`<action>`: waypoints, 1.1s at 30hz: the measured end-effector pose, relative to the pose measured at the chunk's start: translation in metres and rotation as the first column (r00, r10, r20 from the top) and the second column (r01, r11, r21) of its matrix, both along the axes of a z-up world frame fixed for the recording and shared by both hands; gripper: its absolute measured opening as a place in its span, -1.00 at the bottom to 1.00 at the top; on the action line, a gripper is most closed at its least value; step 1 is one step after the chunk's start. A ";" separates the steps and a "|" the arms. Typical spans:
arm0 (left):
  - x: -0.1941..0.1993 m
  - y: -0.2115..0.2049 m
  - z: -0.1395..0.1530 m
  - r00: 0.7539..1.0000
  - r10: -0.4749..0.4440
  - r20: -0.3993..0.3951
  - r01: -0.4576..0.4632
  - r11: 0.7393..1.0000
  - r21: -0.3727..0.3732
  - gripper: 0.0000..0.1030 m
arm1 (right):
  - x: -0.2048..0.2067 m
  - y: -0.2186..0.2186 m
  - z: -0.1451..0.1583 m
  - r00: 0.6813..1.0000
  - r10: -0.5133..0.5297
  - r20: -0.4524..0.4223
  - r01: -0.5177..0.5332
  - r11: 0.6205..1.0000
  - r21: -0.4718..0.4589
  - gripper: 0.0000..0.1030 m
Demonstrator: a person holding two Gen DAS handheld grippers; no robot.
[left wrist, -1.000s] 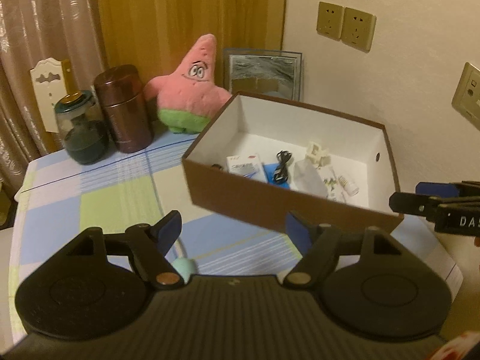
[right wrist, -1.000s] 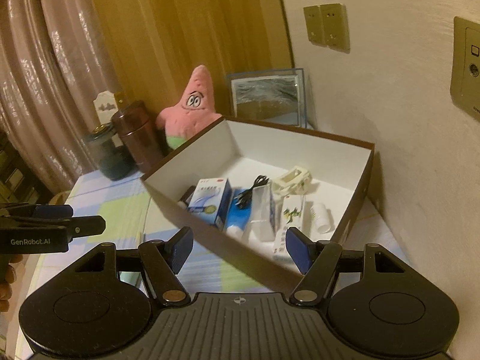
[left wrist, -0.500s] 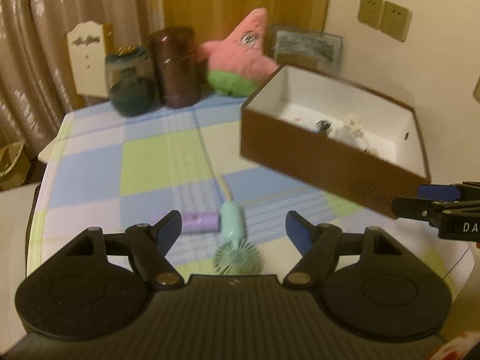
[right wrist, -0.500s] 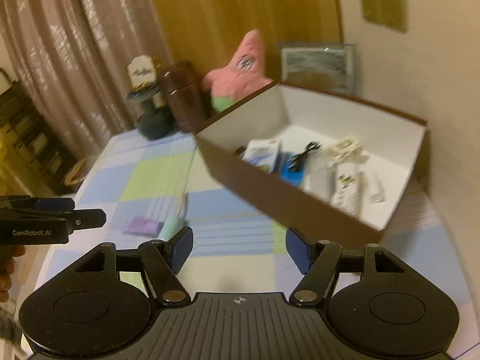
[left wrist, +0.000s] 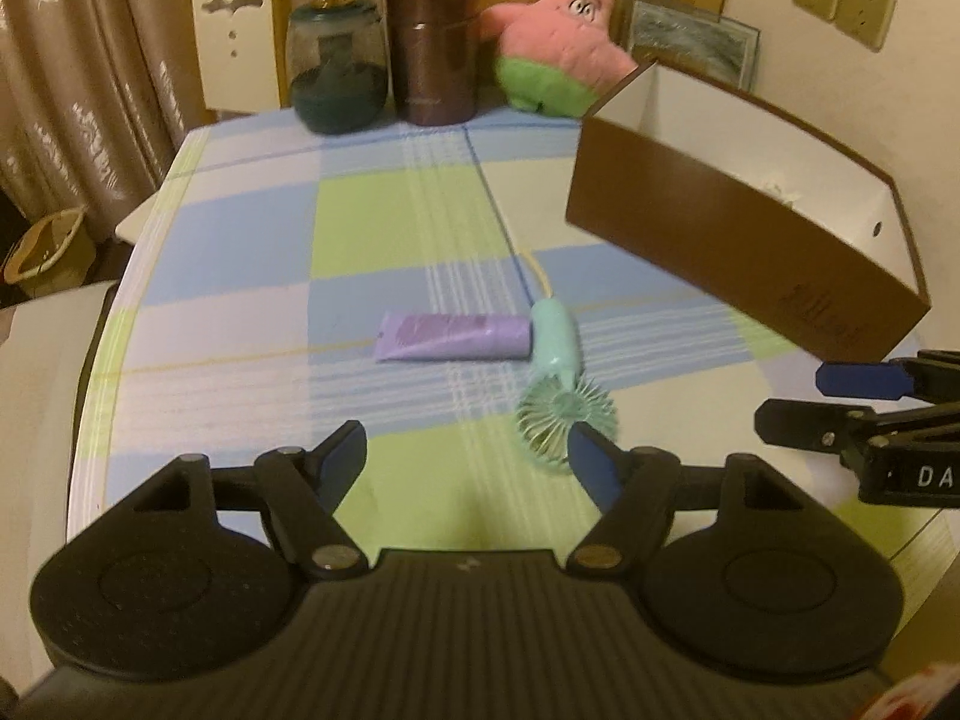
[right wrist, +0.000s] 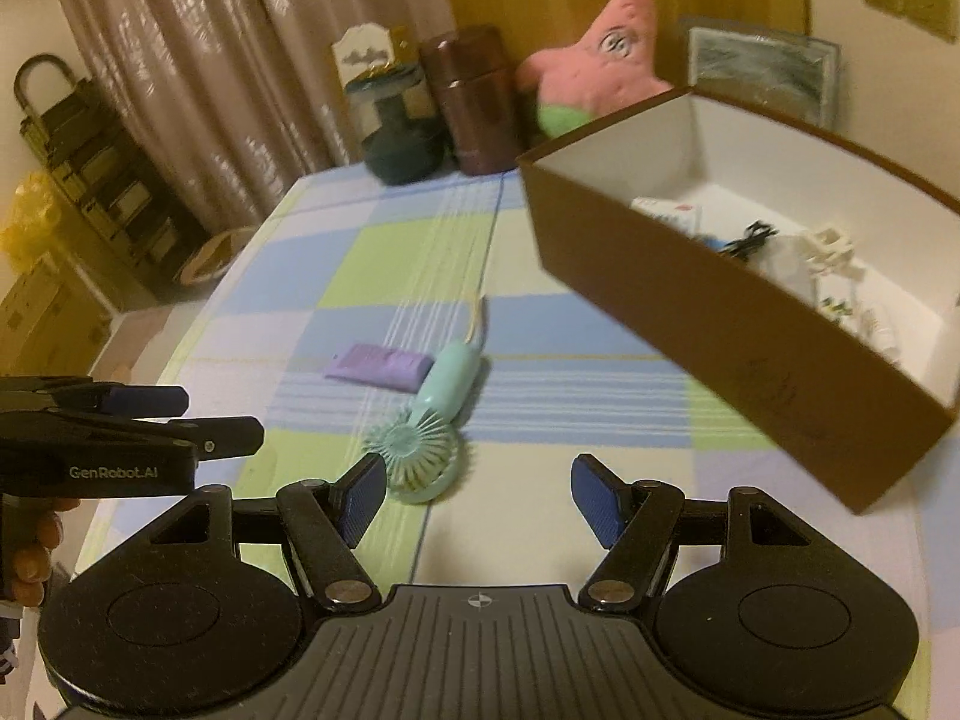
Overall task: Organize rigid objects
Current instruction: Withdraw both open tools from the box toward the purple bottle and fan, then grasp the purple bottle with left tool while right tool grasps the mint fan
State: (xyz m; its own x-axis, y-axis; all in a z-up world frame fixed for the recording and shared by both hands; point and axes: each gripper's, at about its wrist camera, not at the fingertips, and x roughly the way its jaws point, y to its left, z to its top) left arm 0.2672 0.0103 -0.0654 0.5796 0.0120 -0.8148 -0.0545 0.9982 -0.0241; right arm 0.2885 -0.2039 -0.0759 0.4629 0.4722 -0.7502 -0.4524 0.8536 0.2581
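Both grippers pulled back, fan (left wrist: 555, 381), tube (left wrist: 454, 336) revealed

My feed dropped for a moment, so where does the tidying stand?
Done: several small items lie in the brown box. In hand: nothing; both the left hand-held gripper and the right hand-held gripper are empty, the left one's jaws closing. Left: the mint handheld fan and the purple tube on the checked tablecloth.

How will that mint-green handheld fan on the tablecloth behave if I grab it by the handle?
The handheld fan looks like light rigid plastic, so it should lift stiffly. Its round head is wider than the smooth, tapered handle, so it may droop head-down or slip in the fingers. The cream strap will likely dangle. The purple tube touches the handle and may get nudged.
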 end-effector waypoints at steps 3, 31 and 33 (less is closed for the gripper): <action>0.000 0.008 -0.009 1.000 0.007 -0.015 -0.007 1.000 -0.005 0.38 | 0.001 0.013 -0.010 1.000 0.017 -0.014 -0.017 1.000 -0.012 0.33; 0.052 0.059 -0.089 0.989 -0.118 -0.093 0.119 0.993 0.005 0.34 | 0.036 0.106 -0.093 0.999 0.048 -0.009 -0.049 0.984 -0.169 0.33; 0.056 0.061 -0.090 0.987 -0.130 -0.091 0.131 0.991 0.009 0.34 | 0.036 0.110 -0.096 0.998 0.066 0.003 -0.064 0.979 -0.195 0.33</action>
State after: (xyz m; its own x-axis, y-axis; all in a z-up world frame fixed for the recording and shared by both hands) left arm 0.3232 0.0712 -0.1556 0.5013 -0.0468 -0.8640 0.0753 0.9971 -0.0103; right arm 0.3241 -0.0937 -0.1721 0.4438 0.3470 -0.8262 -0.5102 0.8558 0.0853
